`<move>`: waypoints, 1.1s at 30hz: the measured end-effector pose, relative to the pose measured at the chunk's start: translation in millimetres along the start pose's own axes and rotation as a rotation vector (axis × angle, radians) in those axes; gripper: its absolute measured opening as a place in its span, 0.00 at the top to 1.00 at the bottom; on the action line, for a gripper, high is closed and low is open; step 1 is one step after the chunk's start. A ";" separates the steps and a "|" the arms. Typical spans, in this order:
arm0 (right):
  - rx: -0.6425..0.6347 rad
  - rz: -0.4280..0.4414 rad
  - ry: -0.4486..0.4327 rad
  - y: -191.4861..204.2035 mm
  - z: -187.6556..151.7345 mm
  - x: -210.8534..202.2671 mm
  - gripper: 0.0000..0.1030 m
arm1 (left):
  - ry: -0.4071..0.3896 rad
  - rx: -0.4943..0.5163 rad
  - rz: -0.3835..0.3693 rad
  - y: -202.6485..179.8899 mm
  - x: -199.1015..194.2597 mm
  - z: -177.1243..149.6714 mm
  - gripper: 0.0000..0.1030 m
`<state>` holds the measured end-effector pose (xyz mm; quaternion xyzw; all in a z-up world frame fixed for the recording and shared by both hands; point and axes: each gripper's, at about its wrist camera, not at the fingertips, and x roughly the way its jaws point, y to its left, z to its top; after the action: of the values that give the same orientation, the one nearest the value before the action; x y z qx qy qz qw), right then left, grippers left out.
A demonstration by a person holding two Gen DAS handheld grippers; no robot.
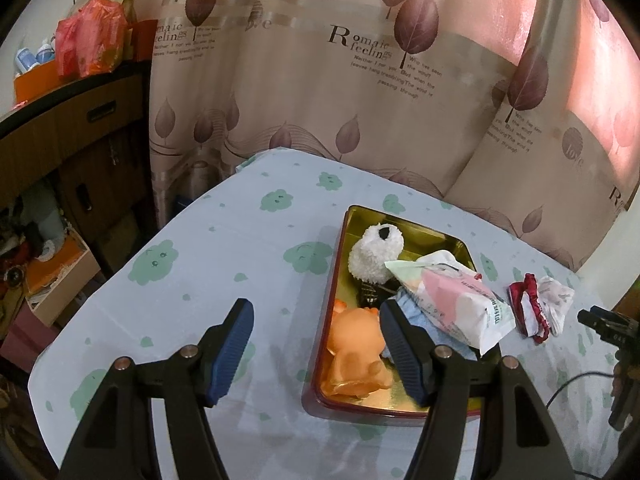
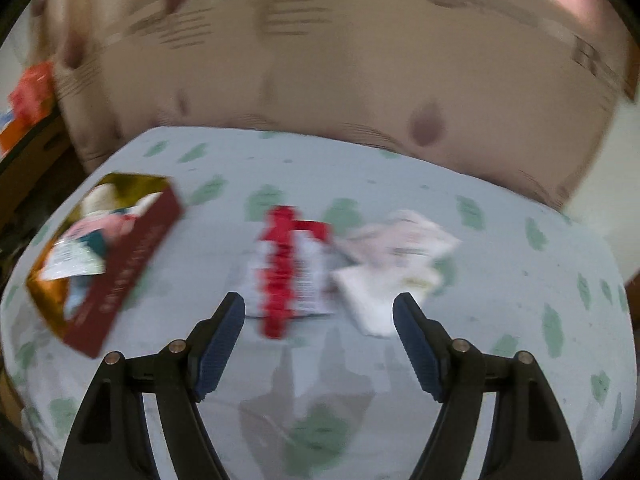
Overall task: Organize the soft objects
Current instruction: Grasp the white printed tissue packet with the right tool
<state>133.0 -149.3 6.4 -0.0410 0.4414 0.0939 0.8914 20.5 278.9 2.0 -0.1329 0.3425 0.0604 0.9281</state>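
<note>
The tin (image 1: 402,404) already holds a white plush (image 1: 374,254), an orange toy (image 1: 356,364) and a tissue pack (image 1: 456,300); a red-trimmed cloth (image 2: 290,264) and a pale cloth (image 2: 396,260) still lie on the table beside it. Both the left gripper (image 1: 318,350) and the right gripper (image 2: 320,344) stand open and empty. The table wears a pale cloud-print cover (image 1: 192,264) before a leaf-patterned curtain (image 1: 320,80).

Leaf-print curtain (image 1: 320,80), wooden cabinet (image 1: 72,128), red plastic bag (image 1: 92,36) on top
</note>
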 end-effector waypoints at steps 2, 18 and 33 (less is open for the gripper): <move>0.026 -0.029 0.005 -18.7 0.7 5.3 0.28 | 0.003 0.001 0.002 0.0 0.7 -0.4 0.35; 0.175 -0.036 0.099 -77.7 45.3 105.8 0.25 | 0.024 0.042 0.016 -3.2 12.7 -7.5 0.35; -0.011 -0.093 -0.013 -47.8 44.5 105.4 0.83 | 0.041 0.102 0.075 -8.7 24.0 -13.9 0.35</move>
<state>239.9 -175.2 -50.9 -0.0657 0.4329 0.0553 0.8974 31.9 267.1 -22.0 -0.0738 0.3688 0.0749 0.9235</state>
